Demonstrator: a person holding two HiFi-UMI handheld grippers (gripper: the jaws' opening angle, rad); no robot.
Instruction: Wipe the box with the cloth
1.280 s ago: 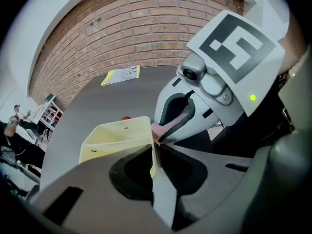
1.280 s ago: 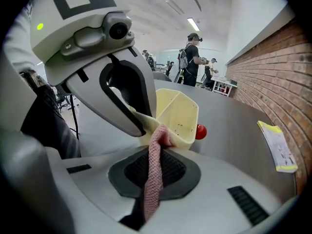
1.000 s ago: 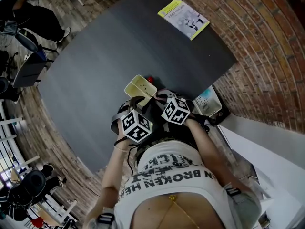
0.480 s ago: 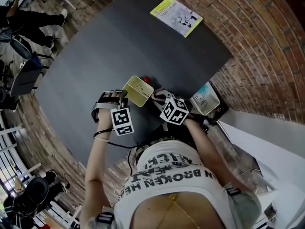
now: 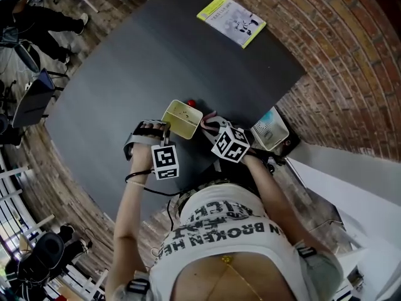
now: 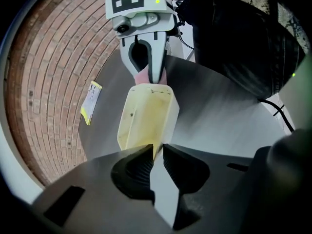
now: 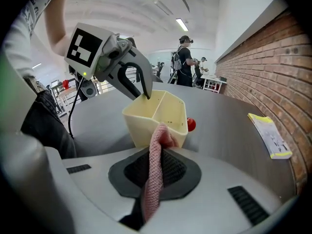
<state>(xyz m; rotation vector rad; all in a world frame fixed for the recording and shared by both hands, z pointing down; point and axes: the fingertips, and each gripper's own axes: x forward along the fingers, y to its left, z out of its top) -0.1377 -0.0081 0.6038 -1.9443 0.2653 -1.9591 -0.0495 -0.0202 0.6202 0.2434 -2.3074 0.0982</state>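
So, starting at the left: the left tongs point(image 5: 161, 125) are pointed steeply down at the dark grey surface point(image 5: 125, 74), with their marker cube sitting just behind them. The jaws have just been closing. A thin wall on the left side of the cream-yellow plastic box point(image 5: 182, 119) is caught between the pads. Only a narrow gap is left between the jaws, and at the tips it's filled by that wall, so the rim is being pinched.

The box itself is found standing upright on the surface, near the edge closest to the person. It's open side up and split into two compartments by a divider. A few dark specks can be seen on the inside.

Just past the box's far side a small red ball point(image 5: 191, 103) is parked on the surface. Whether it's touching the wall or just beside it is hard to call.

On the box's right, the right tongs point(image 5: 208, 123) are clamped tight on a pink knitted cloth point(image 7: 155, 174). It's squeezed flat between the ribbed pads and bunched up at the tips. The bunched end is pressed against the outside of the box's near wall, just below the rim.

Further right, a yellow-and-white booklet point(image 5: 232, 21) is lying flat at the far side of the surface, well apart from everything else. A white and teal gadget point(image 5: 270, 130) is seen at the surface's right edge, near the right tongs.
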